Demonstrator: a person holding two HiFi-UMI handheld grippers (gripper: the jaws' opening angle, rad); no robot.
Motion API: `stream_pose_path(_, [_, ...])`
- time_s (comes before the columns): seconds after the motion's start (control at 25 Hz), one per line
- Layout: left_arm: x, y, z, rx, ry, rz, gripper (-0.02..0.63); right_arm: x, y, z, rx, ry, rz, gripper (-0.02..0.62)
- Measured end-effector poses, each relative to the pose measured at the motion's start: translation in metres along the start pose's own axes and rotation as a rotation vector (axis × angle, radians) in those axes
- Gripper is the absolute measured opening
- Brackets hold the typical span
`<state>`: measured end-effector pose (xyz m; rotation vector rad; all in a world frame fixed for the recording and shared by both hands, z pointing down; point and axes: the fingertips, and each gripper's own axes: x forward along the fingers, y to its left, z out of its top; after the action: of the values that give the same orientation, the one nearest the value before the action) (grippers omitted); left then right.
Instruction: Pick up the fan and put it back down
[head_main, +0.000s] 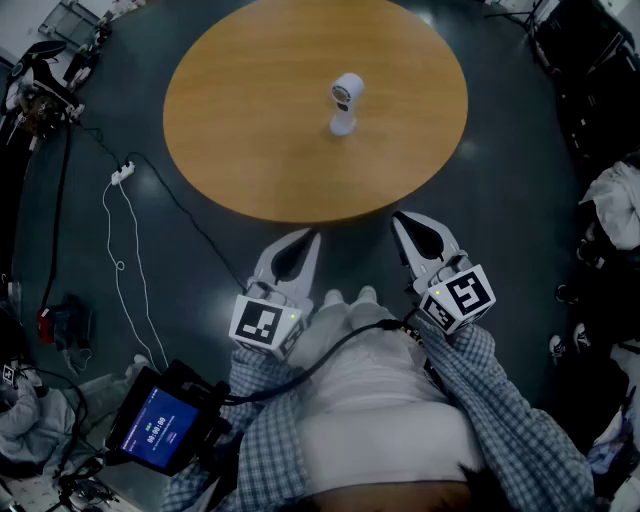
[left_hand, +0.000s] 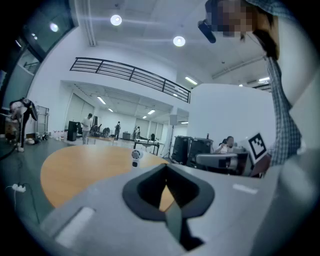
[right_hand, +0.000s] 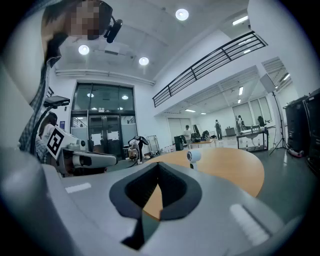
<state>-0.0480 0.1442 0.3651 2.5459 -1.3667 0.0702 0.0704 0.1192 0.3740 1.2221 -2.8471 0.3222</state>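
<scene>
A small white fan (head_main: 345, 102) stands upright on the round wooden table (head_main: 230, 120), a little right of its middle. It also shows far off as the fan (left_hand: 135, 155) in the left gripper view and the fan (right_hand: 193, 157) in the right gripper view. My left gripper (head_main: 310, 235) and right gripper (head_main: 399, 217) hang side by side just short of the table's near edge, well apart from the fan. Both are shut with nothing between the jaws.
A white power strip (head_main: 122, 173) with trailing cables lies on the dark floor left of the table. A tablet device (head_main: 160, 420) hangs at the person's left hip. Equipment and bags (head_main: 615, 200) crowd the floor at right. People stand far off in the hall.
</scene>
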Motion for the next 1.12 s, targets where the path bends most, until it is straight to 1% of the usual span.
stream_pose_path(0.16, [0.000, 0.001, -0.001, 0.002, 0.009, -0.005, -0.002, 0.001, 0.001, -0.002, 0.001, 0.006, -0.001, -0.002])
stream_pose_path(0.32, [-0.002, 0.007, 0.002, -0.011, 0.024, 0.016, -0.002, 0.004, 0.003, -0.003, -0.001, 0.017, -0.005, -0.002])
stream_pose_path(0.48, [0.000, 0.005, -0.005, -0.002, -0.003, -0.019, -0.002, 0.004, 0.000, -0.003, 0.008, 0.018, -0.013, -0.002])
stream_pose_path(0.56, [0.000, 0.007, -0.001, -0.002, -0.009, -0.018, -0.002, 0.005, 0.000, -0.003, 0.010, 0.016, -0.017, 0.000])
stream_pose_path(0.88, [-0.007, 0.014, -0.001, -0.002, 0.003, -0.016, -0.002, 0.009, 0.012, -0.003, -0.051, 0.018, -0.009, 0.000])
stream_pose_path(1.04, [-0.010, 0.019, -0.003, 0.009, -0.006, -0.041, -0.002, 0.010, 0.015, -0.003, -0.049, 0.009, -0.037, 0.000])
stream_pose_path(1.12, [-0.011, 0.022, -0.003, 0.007, 0.003, -0.044, -0.002, 0.010, 0.014, -0.005, -0.045, 0.012, -0.060, 0.000])
